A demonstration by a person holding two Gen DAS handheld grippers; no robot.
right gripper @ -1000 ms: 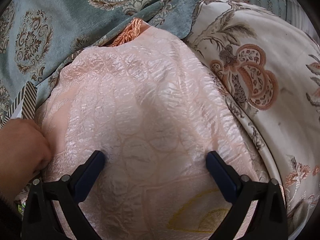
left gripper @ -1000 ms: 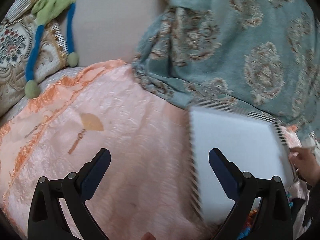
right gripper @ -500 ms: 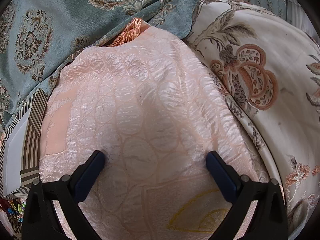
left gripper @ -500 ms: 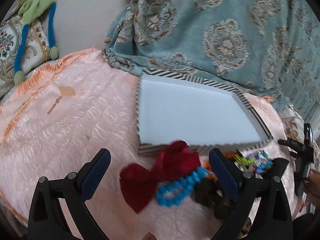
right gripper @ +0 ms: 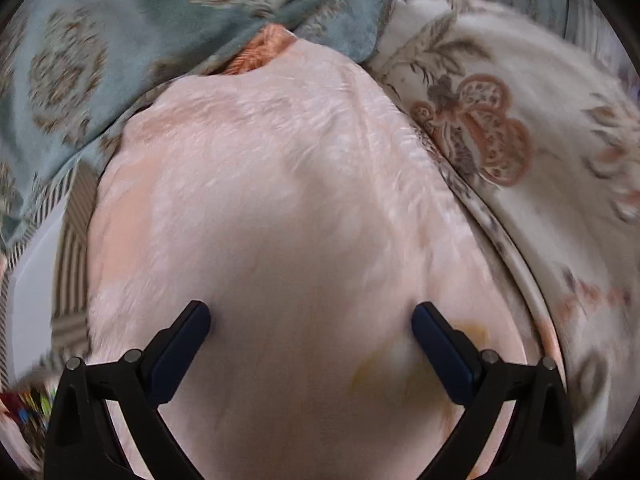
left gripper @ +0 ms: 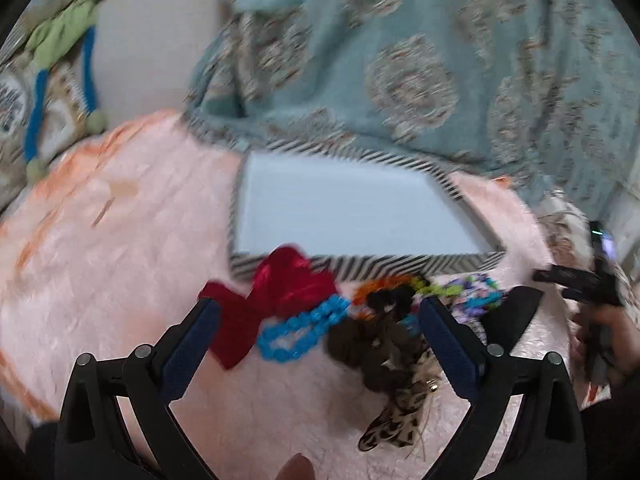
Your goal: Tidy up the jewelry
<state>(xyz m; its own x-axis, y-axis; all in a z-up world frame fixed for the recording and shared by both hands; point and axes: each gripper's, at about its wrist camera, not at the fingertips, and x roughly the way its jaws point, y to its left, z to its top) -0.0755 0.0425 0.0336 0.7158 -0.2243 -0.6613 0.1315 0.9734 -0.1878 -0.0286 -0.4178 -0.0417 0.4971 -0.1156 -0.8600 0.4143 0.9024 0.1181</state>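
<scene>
A teal patterned throw point(left gripper: 420, 60) drapes across the back, and below it a pale pink quilted bedspread point(left gripper: 120, 248) covers the surface where everything lies. On that bedspread sits a shallow striped-edged tray point(left gripper: 360, 266) with a white inside, nothing in it. Just in front of the tray's near wall the jewelry is heaped: a red velvet bow point(left gripper: 280, 300) touching the rim, a blue bead bracelet point(left gripper: 300, 330) beside it, a dark brown scrunchie point(left gripper: 372, 344), orange, green and purple bead strings point(left gripper: 460, 294), and a leopard-print ribbon point(left gripper: 400, 416) nearest the viewer. The left tool point(left gripper: 318, 312) hangs over this heap, its fingers spread wide and gripping nothing. The right tool point(right gripper: 310, 312) is off to the side over bare pink bedspread, likewise spread wide, beside a cream floral cushion point(right gripper: 500, 140)
</scene>
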